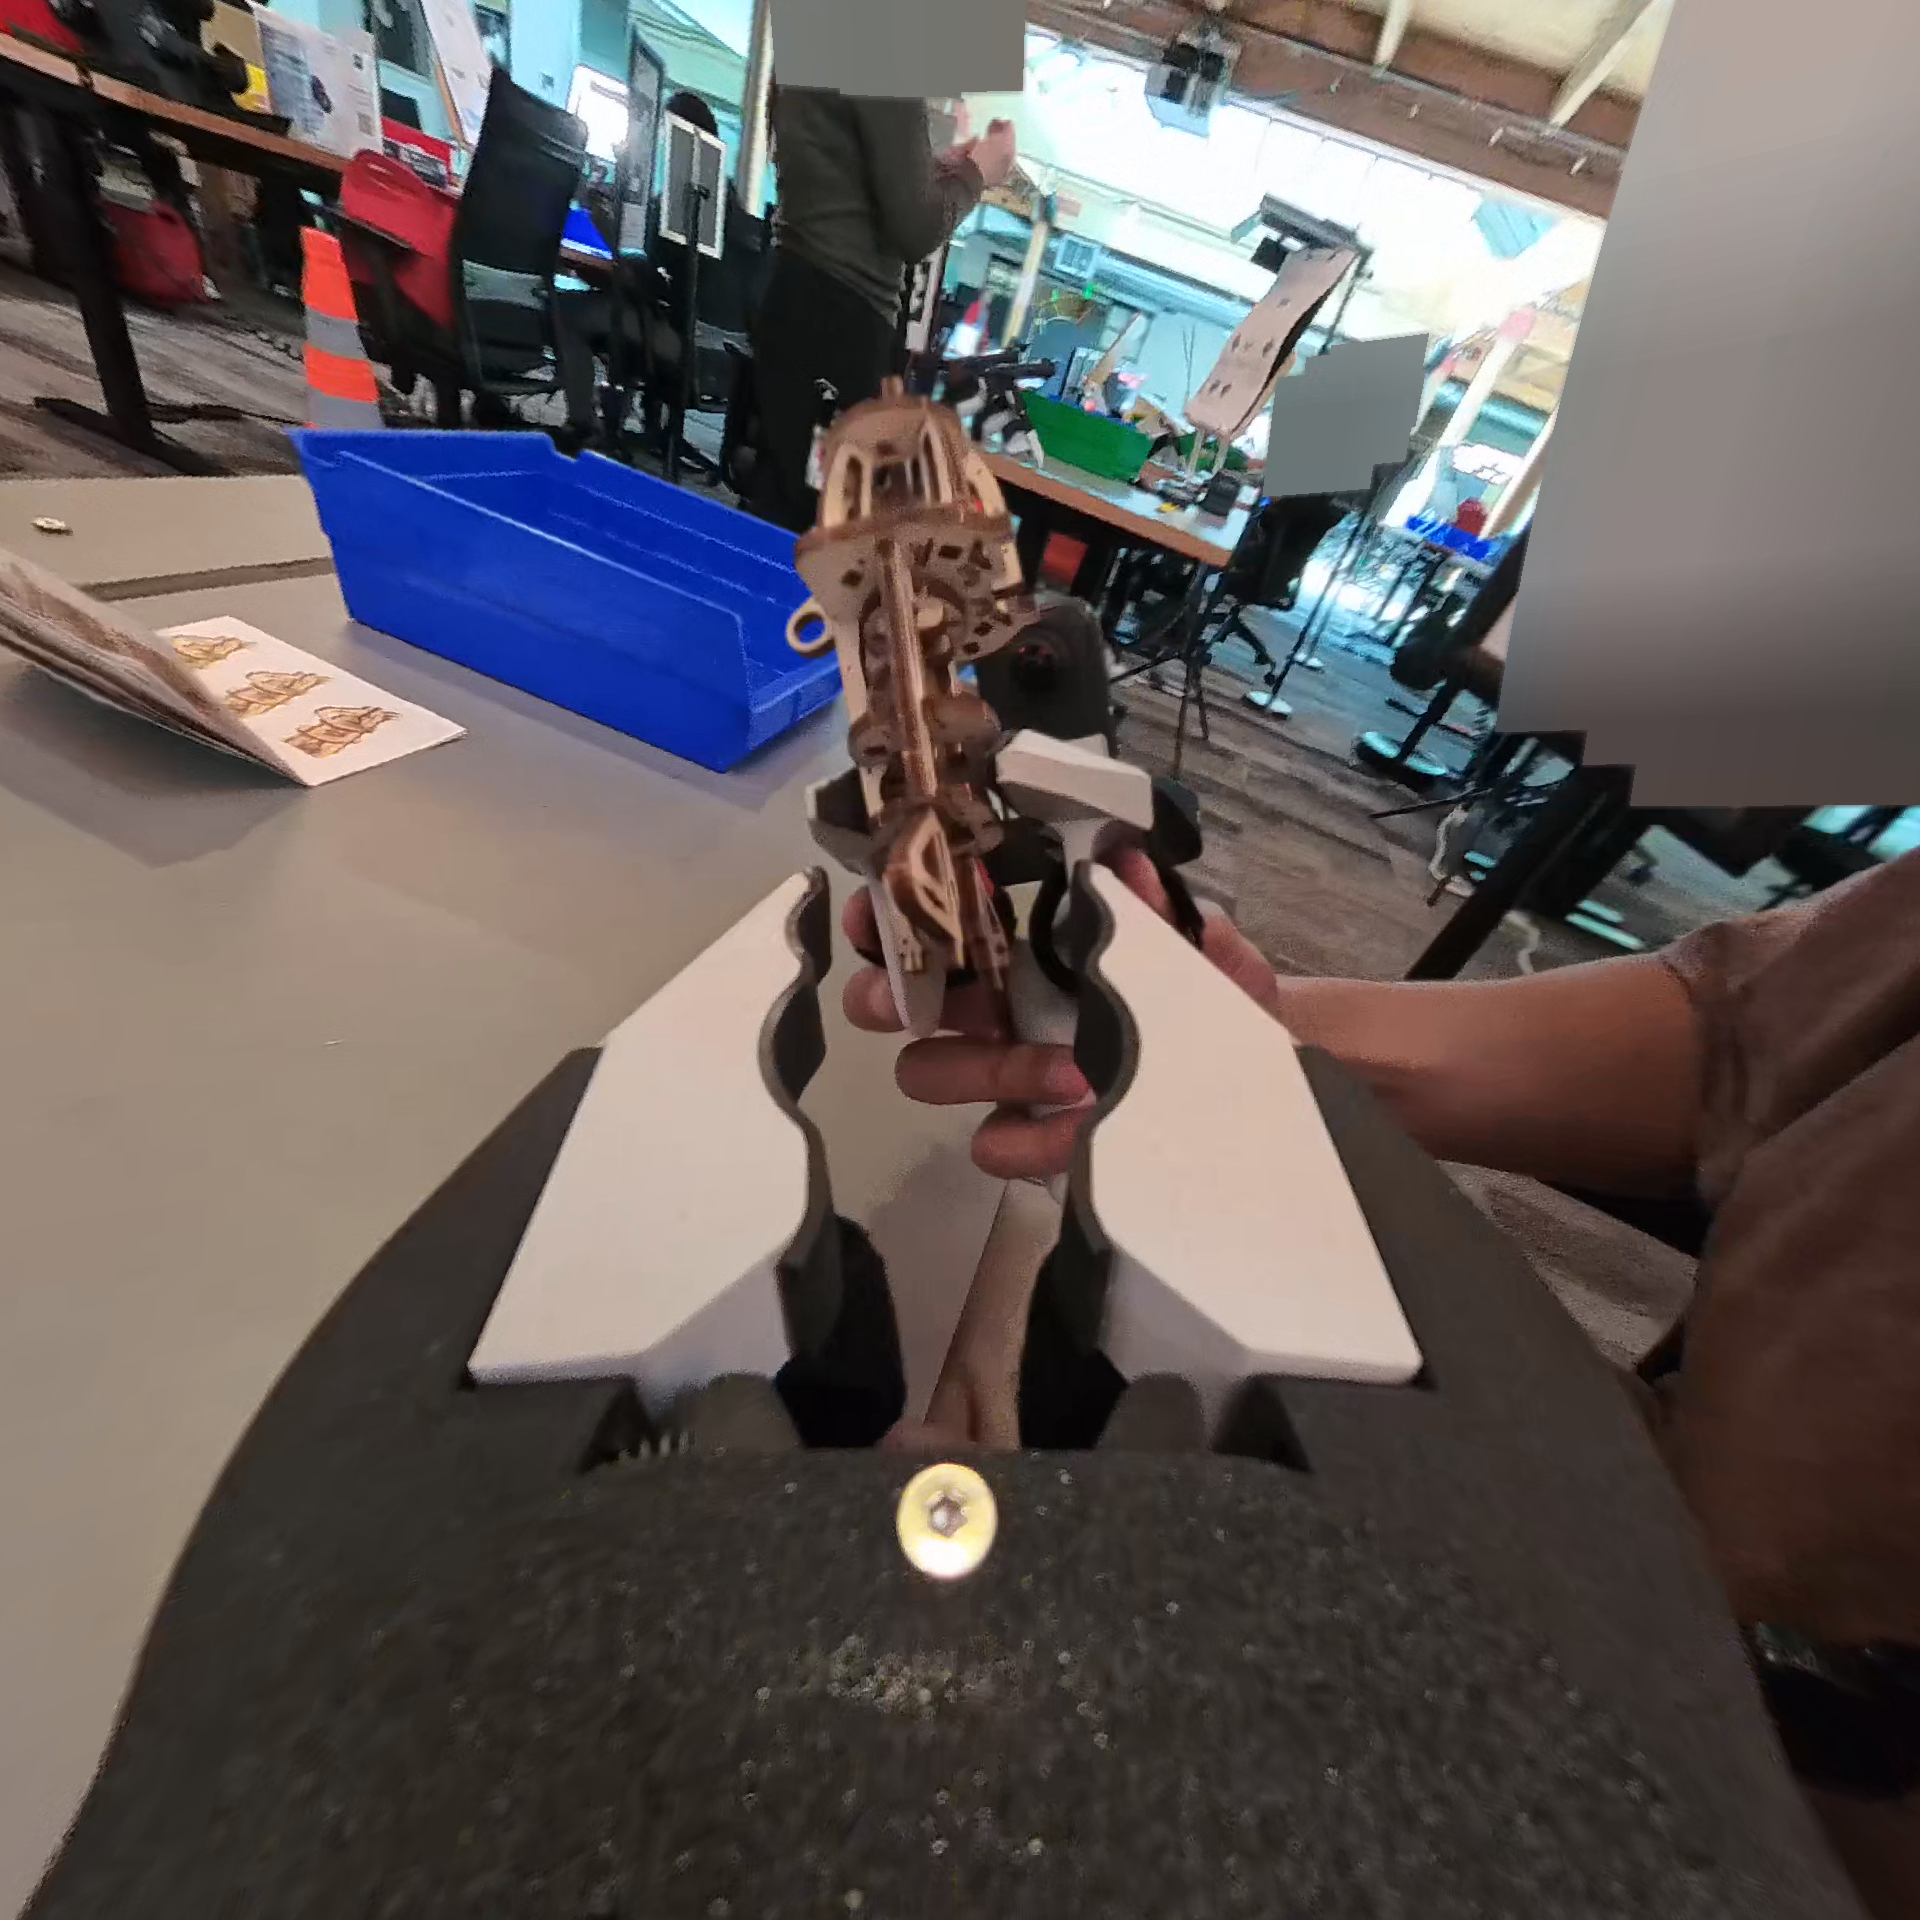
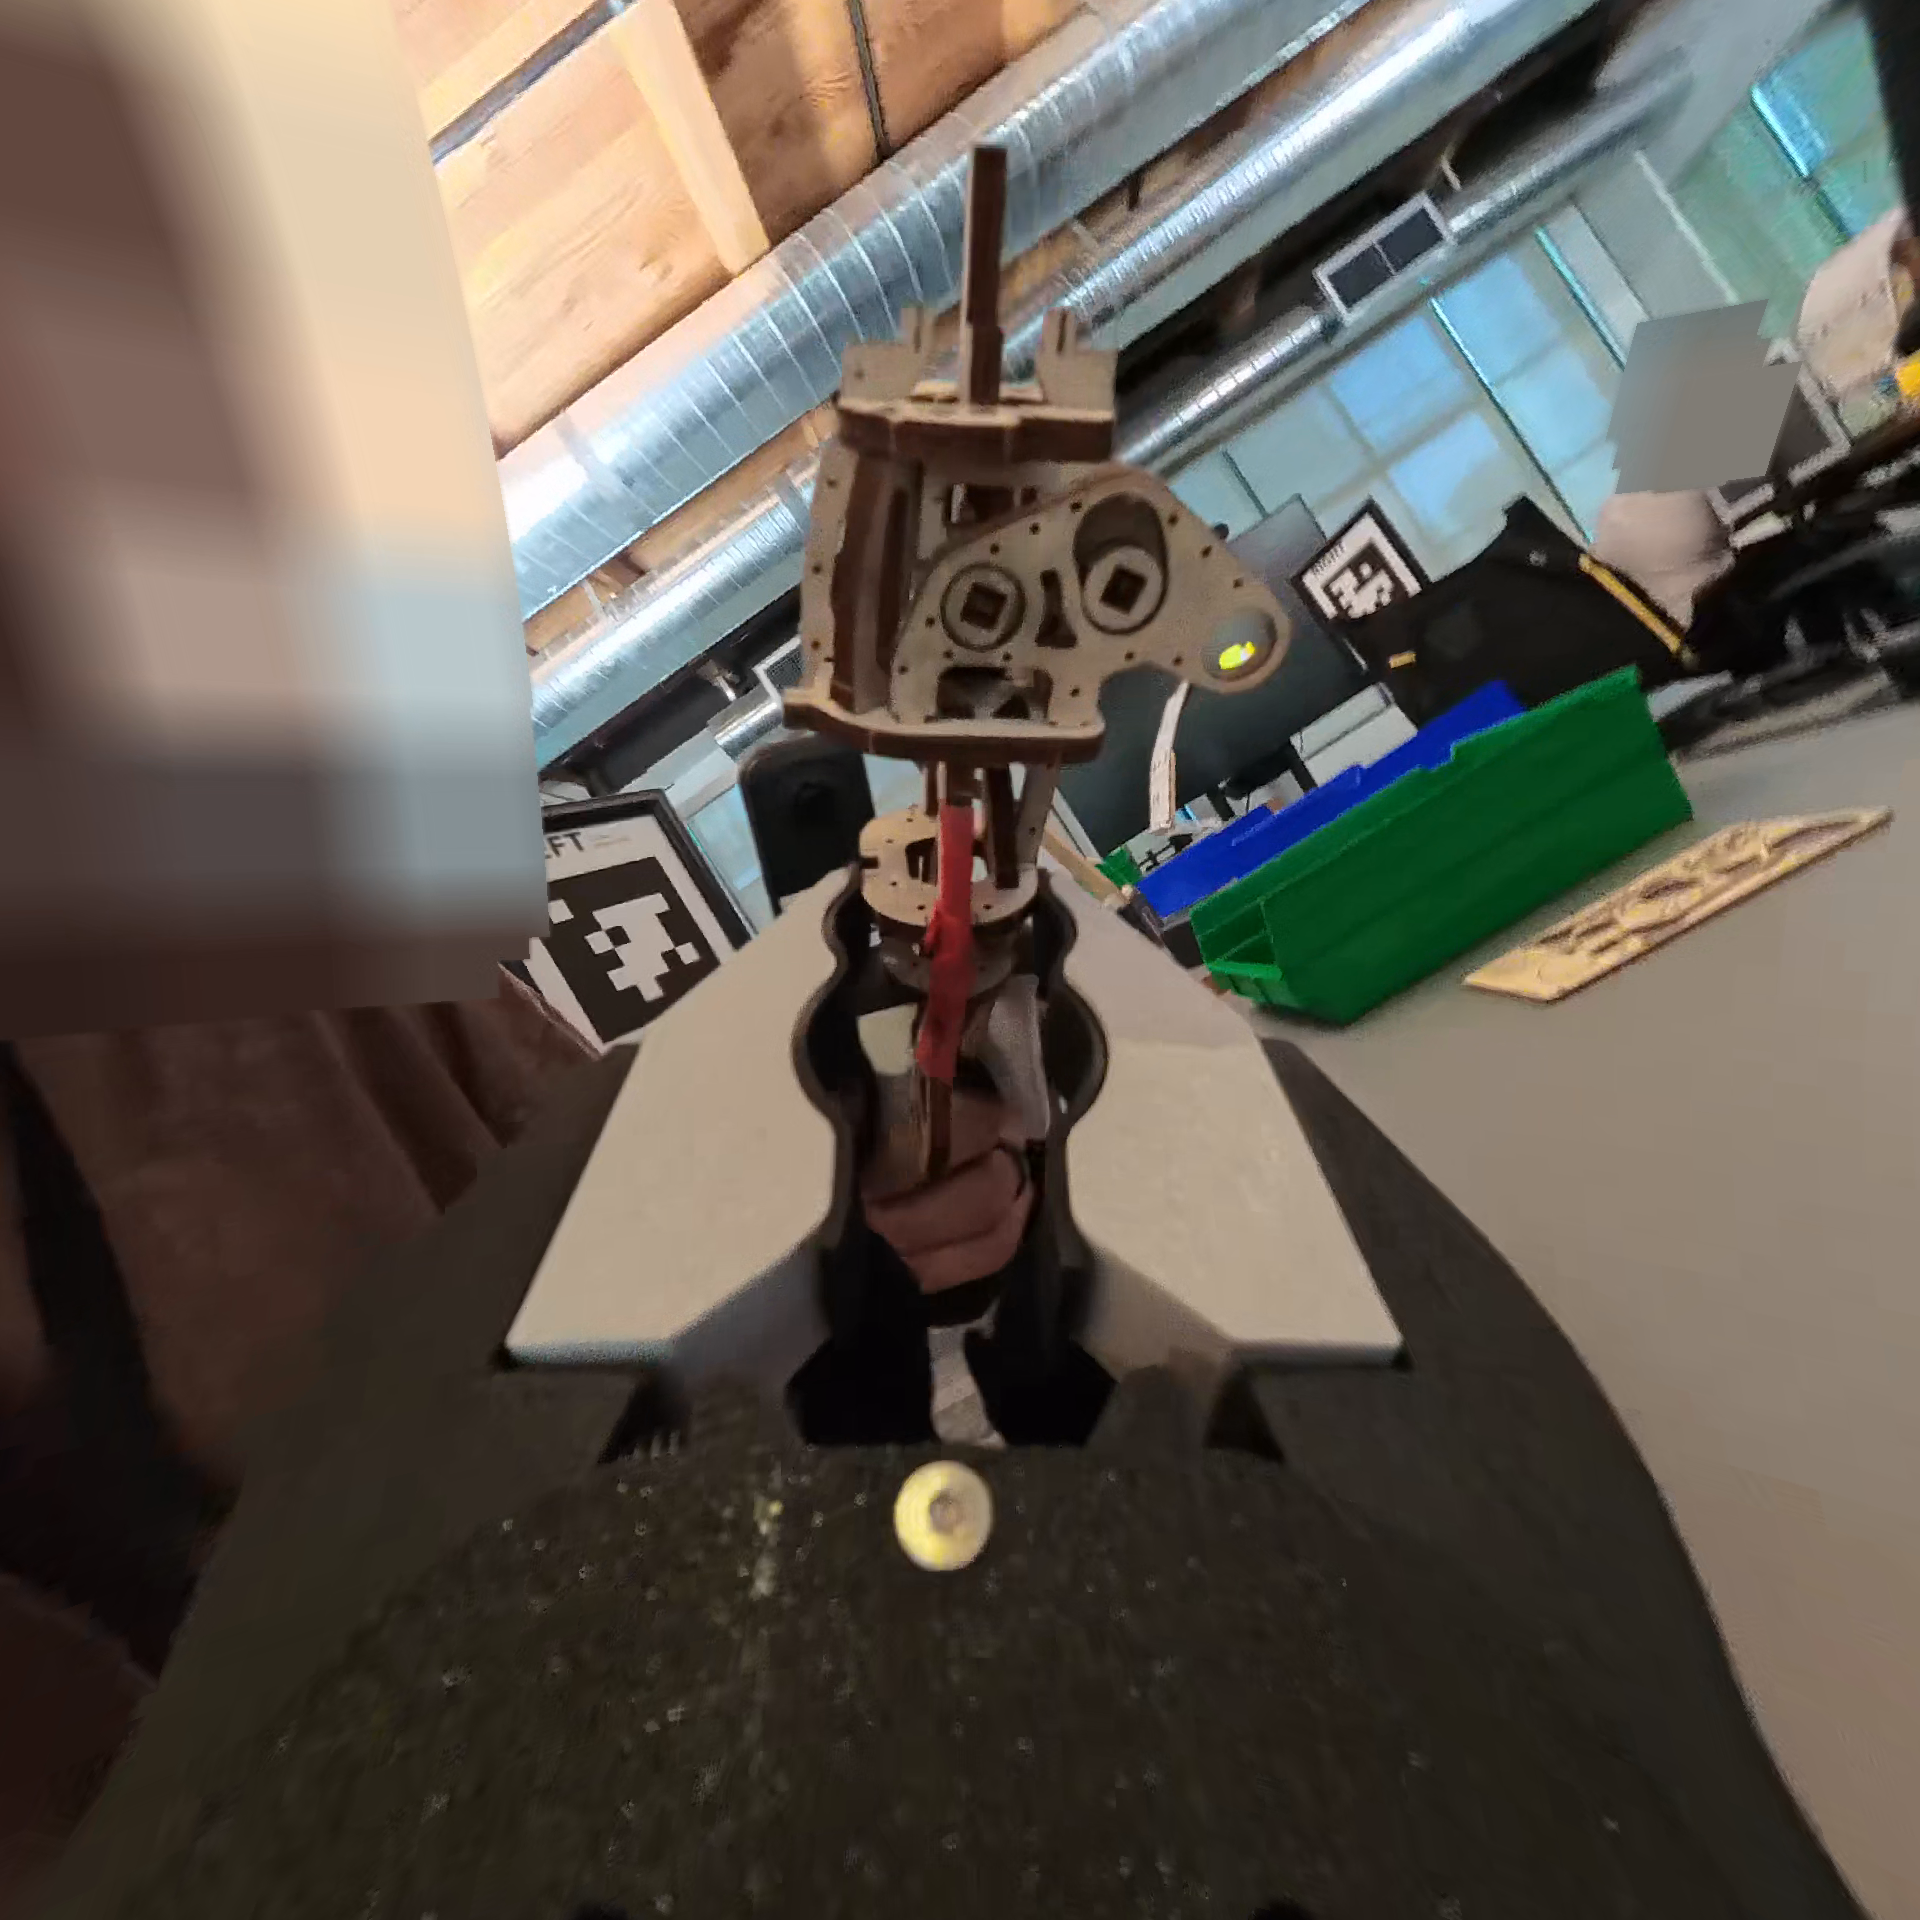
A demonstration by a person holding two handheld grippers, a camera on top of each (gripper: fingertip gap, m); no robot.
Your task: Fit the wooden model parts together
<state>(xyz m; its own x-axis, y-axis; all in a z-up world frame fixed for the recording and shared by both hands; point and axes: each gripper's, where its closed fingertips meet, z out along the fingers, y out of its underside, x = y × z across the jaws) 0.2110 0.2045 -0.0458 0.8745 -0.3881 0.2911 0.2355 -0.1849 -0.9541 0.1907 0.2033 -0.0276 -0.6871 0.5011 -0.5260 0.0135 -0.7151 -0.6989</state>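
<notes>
The wooden model (image 2: 966, 582) is a tall laser-cut assembly with a red band (image 2: 951, 935) low on it. My right gripper (image 2: 951, 914) is shut on its lower part and holds it upright in the air. In the left wrist view the model (image 1: 914, 623) stands just beyond my left gripper (image 1: 951, 904), whose jaws are apart with nothing between the pads. The right gripper's white fingers (image 1: 1081, 790) flank the model's base there, and a hand (image 1: 987, 1070) grips below them.
A blue bin (image 1: 561, 582) and an open instruction booklet (image 1: 260, 686) lie on the grey table (image 1: 208, 1039) to the left. A green bin (image 2: 1455, 883) and a flat wooden parts sheet (image 2: 1683, 904) lie to the right. People and desks are behind. Less than 4 cm separates the two grippers' tips.
</notes>
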